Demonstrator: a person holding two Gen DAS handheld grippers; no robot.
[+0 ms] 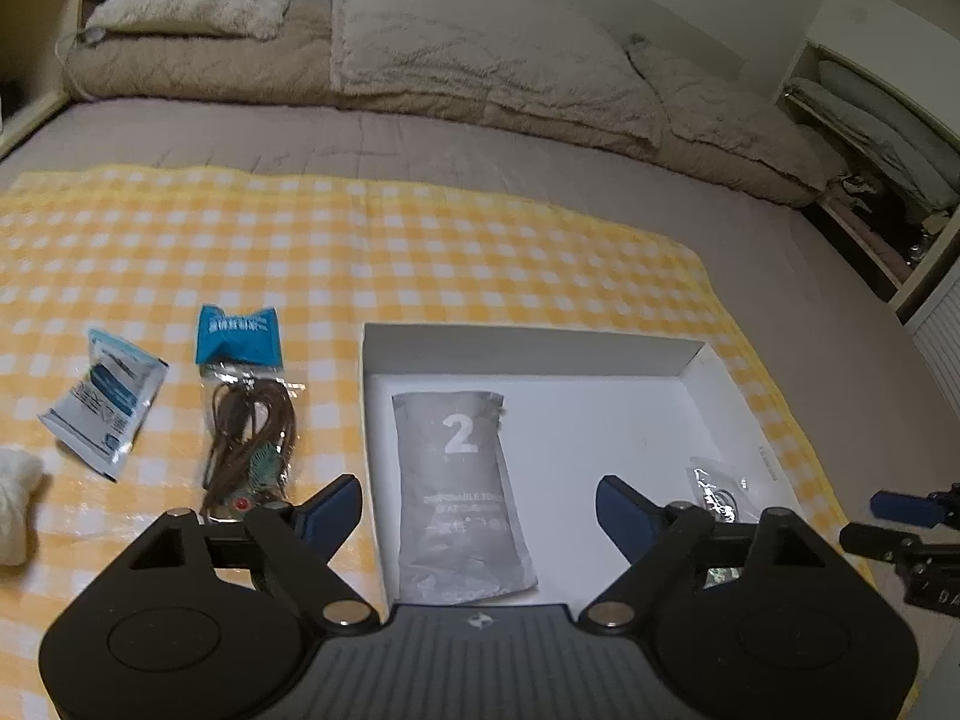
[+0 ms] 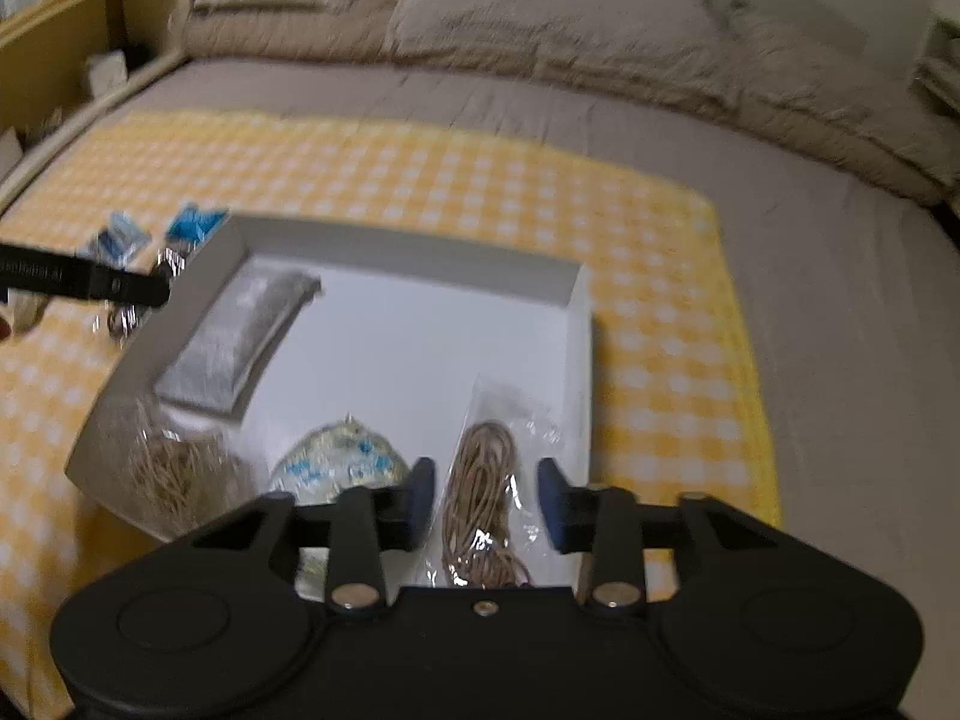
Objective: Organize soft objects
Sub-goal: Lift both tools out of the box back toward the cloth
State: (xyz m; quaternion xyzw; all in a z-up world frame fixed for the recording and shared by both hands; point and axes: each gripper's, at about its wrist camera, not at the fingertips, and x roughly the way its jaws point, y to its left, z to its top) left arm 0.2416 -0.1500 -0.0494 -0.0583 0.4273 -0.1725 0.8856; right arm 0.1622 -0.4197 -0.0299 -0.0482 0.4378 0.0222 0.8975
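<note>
White cardboard box (image 1: 708,360) is laid on a yellow checked cloth (image 1: 420,240) on the bed. Inside are seen a grey pouch (image 1: 462,492) and a bagged cord (image 2: 486,504). Left gripper (image 1: 480,510) and right gripper (image 2: 486,501) are held apart, empty.

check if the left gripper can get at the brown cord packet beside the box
Probably yes. The left gripper is open and empty, and the brown cord packet lies uncovered on the checked cloth just outside the white box, with nothing over it.
</note>
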